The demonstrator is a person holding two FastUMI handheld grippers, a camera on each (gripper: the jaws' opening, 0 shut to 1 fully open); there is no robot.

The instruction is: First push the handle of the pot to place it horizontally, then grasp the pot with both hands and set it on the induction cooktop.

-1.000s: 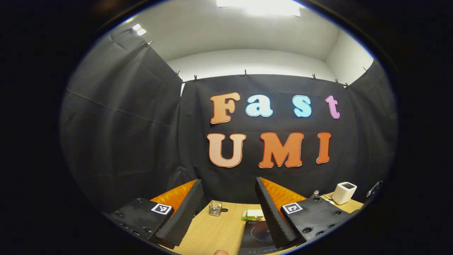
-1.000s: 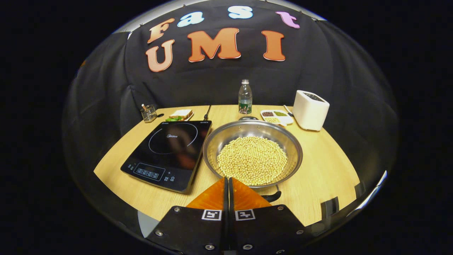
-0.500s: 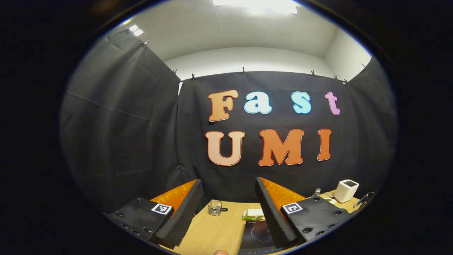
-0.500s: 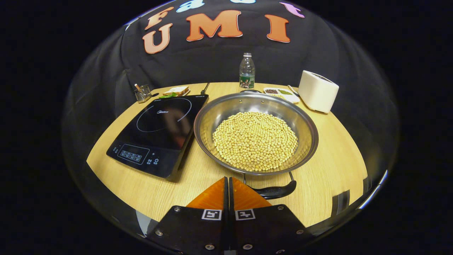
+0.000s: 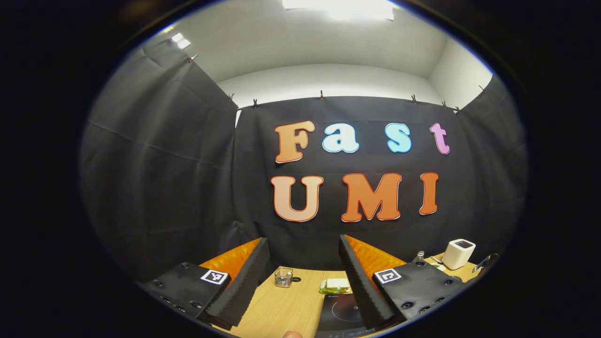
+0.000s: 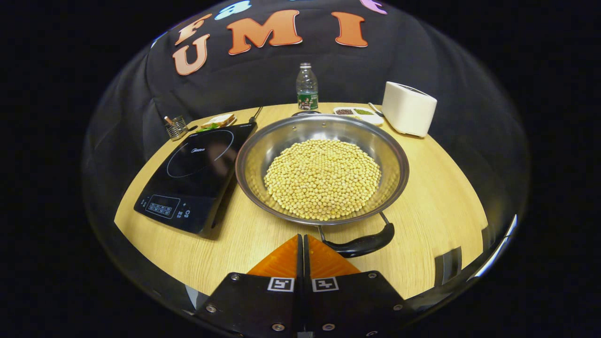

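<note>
On the bench point(image 6: 436, 206), the pot point(image 6: 322, 169) sat full of yellow beans point(image 6: 322, 178), just to the right of the induction cooktop point(image 6: 195, 173) and not on it. The pot's near handle point(image 6: 359, 243) hung down at the front rim, close to the bench, so it looked like it had not been pushed flat yet. That was the first job, and it seemed not done. The lift with both hands was left too.

The right gripper point(image 6: 303, 239) was low and close in front of the pot, with its fingers pressed together and holding nothing. Its tips were just beside the handle, a little to the left of it, but I could not tell if they touched it. My guess is that it was about to push the handle.

The left gripper point(image 5: 300, 258) was held high and far from the pot. Its fingers were wide apart and empty, and it looked out at the back of the bench.

Behind the pot stood a bottle point(image 6: 307, 87) and a white box point(image 6: 408, 115)
</note>
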